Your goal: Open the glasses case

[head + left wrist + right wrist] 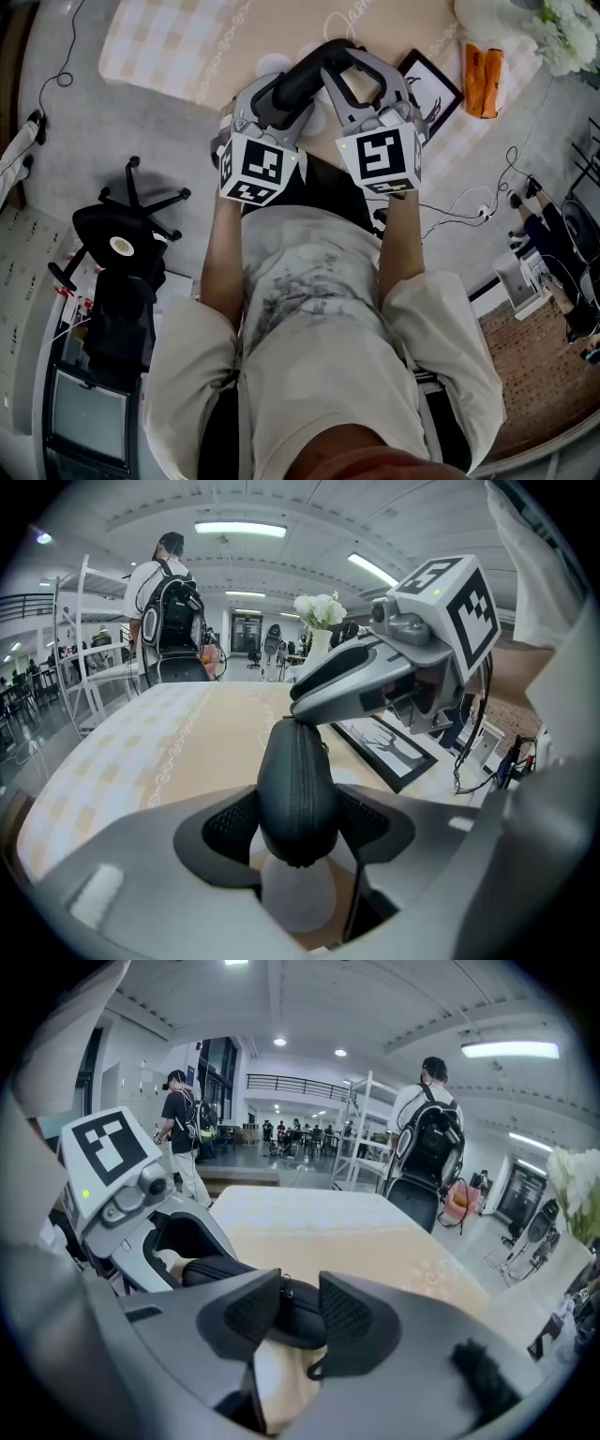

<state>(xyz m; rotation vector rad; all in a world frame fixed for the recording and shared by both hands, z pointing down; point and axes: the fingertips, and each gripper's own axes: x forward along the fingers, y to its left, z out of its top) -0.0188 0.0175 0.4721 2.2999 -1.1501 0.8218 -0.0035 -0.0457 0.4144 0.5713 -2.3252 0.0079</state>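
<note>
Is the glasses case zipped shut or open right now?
Shut. In the left gripper view the zipper seam runs closed along the glasses case, with no gap between its halves; the left claw grips its sides.

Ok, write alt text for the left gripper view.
A dark grey zipped oval glasses case is clamped between the left gripper's jaws over a beige-clothed table. The right gripper reaches its tips to the case's far end, with a black-framed tree picture lying beyond.
</note>
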